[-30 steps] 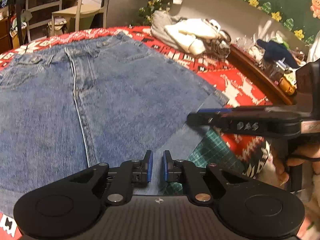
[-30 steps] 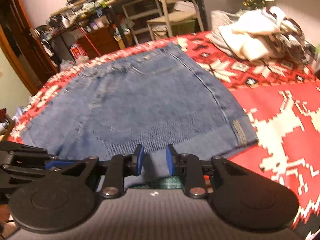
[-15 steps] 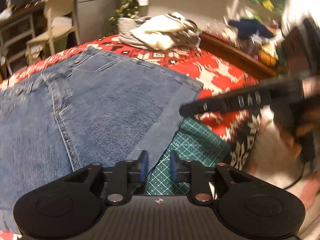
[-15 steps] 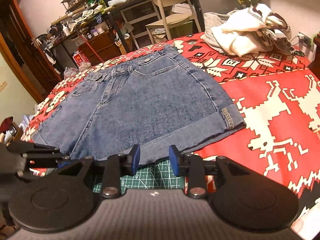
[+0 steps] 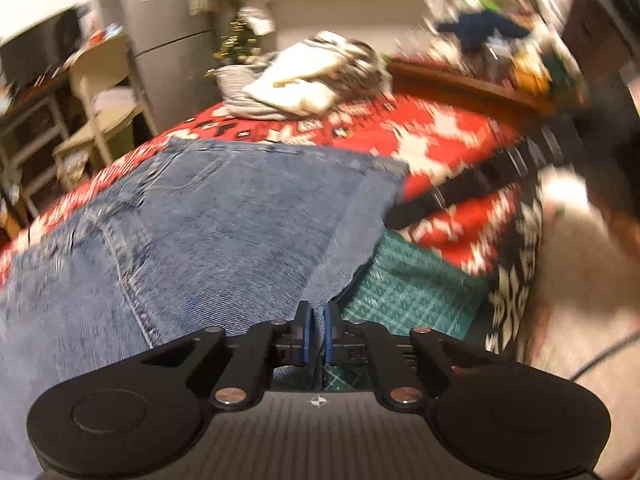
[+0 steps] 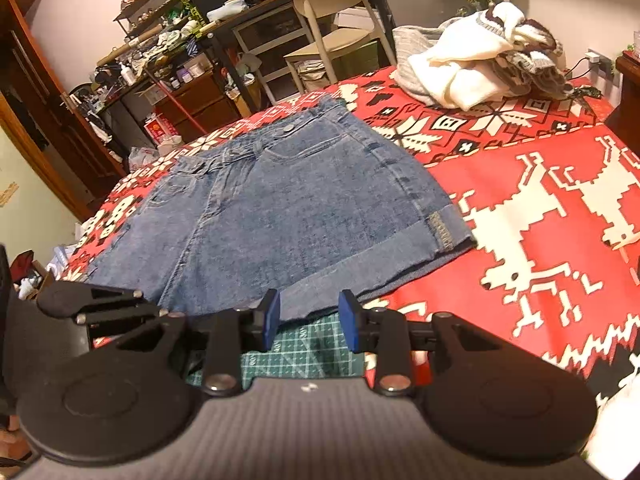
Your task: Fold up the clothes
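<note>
The left gripper (image 5: pixel 316 334) is pinching the near hem of the denim shorts (image 5: pixel 240 216) between its blue pads, its jaws having just been closing onto that cloth, and the hem is rising in a small peak above the green cutting mat (image 5: pixel 404 292). The right gripper (image 6: pixel 308 320) is hanging with its jaws partly apart and nothing between them, just short of the shorts' cuffed hem. The shorts are lying spread flat on the red patterned cover (image 6: pixel 540 200), well apart from the heap of pale clothes (image 6: pixel 472 64) at its far edge.

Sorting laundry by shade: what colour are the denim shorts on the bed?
Mid-blue washed denim shorts, with a rolled cuff; clearest in the right wrist view.
</note>
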`<control>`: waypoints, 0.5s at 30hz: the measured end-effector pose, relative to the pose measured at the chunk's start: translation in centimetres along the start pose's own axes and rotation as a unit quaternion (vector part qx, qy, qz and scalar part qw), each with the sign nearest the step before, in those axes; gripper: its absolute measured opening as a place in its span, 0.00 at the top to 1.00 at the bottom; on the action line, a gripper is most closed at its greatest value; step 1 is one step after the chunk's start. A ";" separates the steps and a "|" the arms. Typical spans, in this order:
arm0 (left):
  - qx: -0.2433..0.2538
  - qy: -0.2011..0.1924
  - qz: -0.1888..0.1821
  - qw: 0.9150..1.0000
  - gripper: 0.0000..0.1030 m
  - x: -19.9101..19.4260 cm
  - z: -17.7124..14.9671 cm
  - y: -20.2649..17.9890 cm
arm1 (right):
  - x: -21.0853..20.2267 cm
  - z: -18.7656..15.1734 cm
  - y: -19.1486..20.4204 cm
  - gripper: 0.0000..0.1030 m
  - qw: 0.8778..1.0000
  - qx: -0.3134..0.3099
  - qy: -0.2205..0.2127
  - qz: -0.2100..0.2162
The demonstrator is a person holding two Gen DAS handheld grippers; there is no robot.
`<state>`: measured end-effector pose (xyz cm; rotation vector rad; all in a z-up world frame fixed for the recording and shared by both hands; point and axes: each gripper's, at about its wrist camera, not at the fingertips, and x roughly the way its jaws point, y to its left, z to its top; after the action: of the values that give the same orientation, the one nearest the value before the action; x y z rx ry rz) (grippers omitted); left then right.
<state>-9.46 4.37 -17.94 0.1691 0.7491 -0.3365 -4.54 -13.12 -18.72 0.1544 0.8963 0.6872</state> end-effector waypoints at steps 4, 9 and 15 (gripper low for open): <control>-0.115 -0.008 -0.043 0.992 0.96 -0.4 0.4 2.8 | 1.0 -0.6 0.0 0.66 0.999 0.028 0.023 0.027; -0.187 -0.002 -0.077 0.979 0.96 -0.3 0.2 4.5 | 2.7 -1.2 -0.5 0.66 0.993 0.092 0.034 0.062; -0.201 0.000 -0.088 0.976 0.98 -0.5 0.2 4.7 | 3.9 -2.4 -1.8 0.72 0.980 0.172 0.032 0.093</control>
<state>-7.98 8.87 -17.36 -0.2820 0.8189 -0.3455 -3.79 -12.49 -23.54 0.5331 1.0680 0.7074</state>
